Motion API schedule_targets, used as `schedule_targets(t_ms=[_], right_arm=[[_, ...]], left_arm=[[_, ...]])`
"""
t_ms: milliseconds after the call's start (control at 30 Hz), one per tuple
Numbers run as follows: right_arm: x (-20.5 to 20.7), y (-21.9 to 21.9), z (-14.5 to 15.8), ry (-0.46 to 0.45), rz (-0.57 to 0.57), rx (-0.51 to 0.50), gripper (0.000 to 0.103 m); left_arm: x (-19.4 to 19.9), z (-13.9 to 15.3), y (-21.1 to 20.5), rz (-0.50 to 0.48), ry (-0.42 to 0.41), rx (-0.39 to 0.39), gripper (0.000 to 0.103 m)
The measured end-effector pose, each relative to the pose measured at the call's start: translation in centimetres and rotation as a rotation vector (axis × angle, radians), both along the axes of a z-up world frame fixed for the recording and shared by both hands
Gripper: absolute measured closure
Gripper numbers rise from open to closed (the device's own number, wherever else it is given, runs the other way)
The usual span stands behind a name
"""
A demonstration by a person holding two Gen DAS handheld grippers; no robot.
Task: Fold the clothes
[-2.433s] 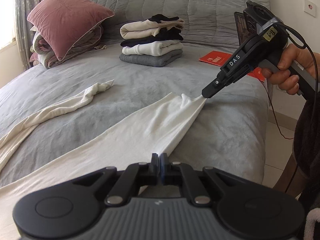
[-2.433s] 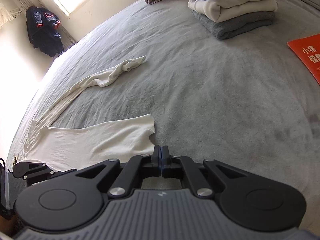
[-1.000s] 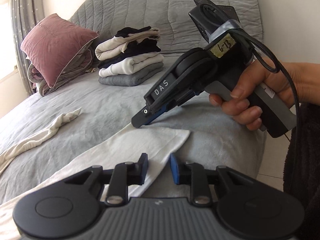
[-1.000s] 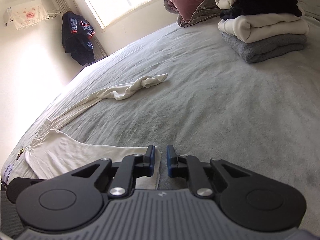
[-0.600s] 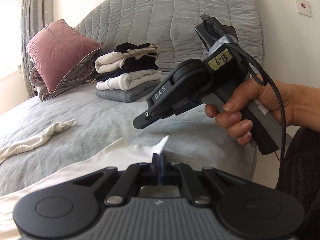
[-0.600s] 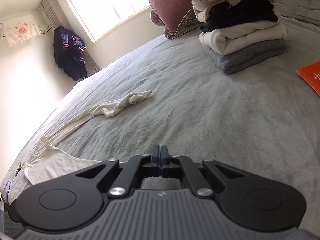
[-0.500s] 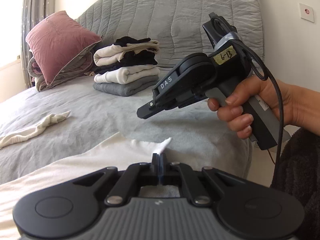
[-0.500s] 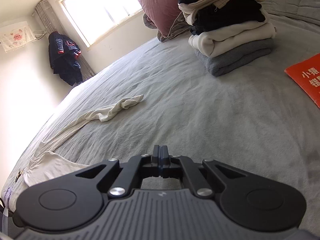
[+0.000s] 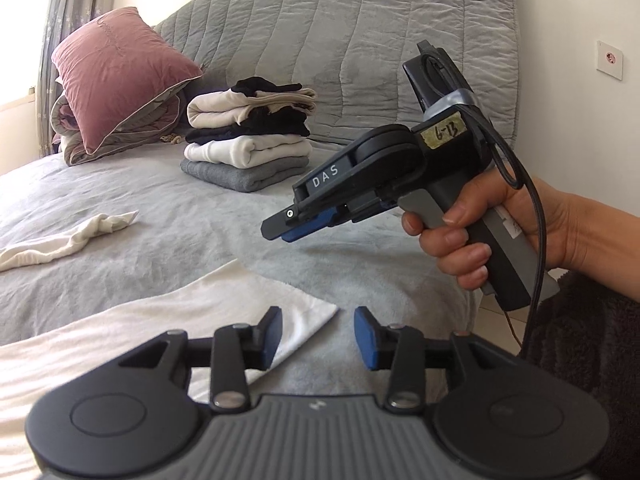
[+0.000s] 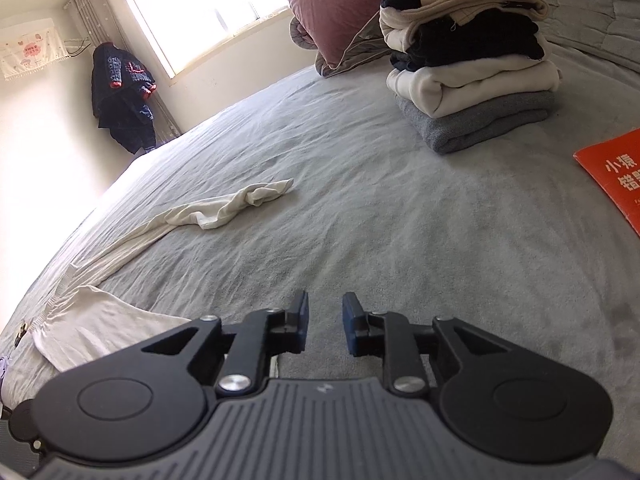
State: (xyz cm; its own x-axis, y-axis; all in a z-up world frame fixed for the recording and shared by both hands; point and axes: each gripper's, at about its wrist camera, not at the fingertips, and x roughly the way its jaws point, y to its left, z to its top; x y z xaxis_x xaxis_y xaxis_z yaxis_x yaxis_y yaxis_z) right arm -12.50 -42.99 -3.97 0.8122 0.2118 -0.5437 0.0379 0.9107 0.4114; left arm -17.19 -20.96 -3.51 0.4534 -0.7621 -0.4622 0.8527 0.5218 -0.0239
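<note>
A white garment [image 9: 168, 320] lies spread on the grey bed [image 9: 208, 240], its near corner flat on the cover beside my left gripper's left finger. My left gripper [image 9: 318, 336] hovers just above that corner; its jaws are opening and nothing is pinched between them. A hand holds my right gripper [image 9: 280, 230] in the air over the bed, right of centre in the left wrist view. In its own view my right gripper [image 10: 324, 324] is also opening, with only bare bed cover between the pads. The white garment [image 10: 100, 328] lies to its lower left, and a twisted white end [image 10: 244, 204] trails farther out.
A stack of folded clothes [image 9: 248, 140] sits near the quilted headboard [image 9: 360, 40], beside a pink pillow [image 9: 116, 68] on a rolled blanket. An orange booklet [image 10: 612, 176] lies on the bed at the right. A dark jacket [image 10: 120, 96] hangs by the window.
Half a second ago both grippers were shut, the left one pinching the garment's corner. Now both stand open and the corner lies flat on the bed.
</note>
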Motion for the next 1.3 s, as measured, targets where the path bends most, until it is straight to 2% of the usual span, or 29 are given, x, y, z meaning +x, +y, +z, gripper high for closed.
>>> schedule_targets(t_ms=[33,100,233,400,533,700,1100,1300], right_arm=[[0.0,0.4,0.3,-0.004,0.001,-0.014,0.061],[0.1,1.2,0.7,-0.012,0.013,-0.034,0.061],[0.4,2.5,1.4,-0.031,0.002,-0.073,0.06],[0.7,3.8,2.2,-0.068,-0.029,-0.143,0.059],[1.0,4.7,2.7,-0.087,-0.037,-0.17,0.054],[1.3,6.1,2.9,-0.089,-0.026,-0.202,0.053],[2.4,11.0,2.6,-0.085,0.08,-0.289,0.051],[3.2,14.6,2.5,-0.078,0.164,-0.327,0.05]], left_arm=[[0.0,0.3,0.5,0.007,-0.003,0.003,0.053],[0.3,0.7,1.5,0.03,-0.002,0.01,0.047],[1.1,1.4,3.6,0.09,0.016,0.041,0.043],[1.5,1.7,6.4,0.166,-0.012,0.075,0.036],[2.2,1.5,8.6,0.244,-0.001,0.091,0.035],[3.3,1.5,11.2,0.366,0.03,0.091,0.034],[7.1,1.4,17.7,0.662,0.107,0.063,0.032],[9.3,0.7,21.7,0.859,0.173,0.045,0.032]])
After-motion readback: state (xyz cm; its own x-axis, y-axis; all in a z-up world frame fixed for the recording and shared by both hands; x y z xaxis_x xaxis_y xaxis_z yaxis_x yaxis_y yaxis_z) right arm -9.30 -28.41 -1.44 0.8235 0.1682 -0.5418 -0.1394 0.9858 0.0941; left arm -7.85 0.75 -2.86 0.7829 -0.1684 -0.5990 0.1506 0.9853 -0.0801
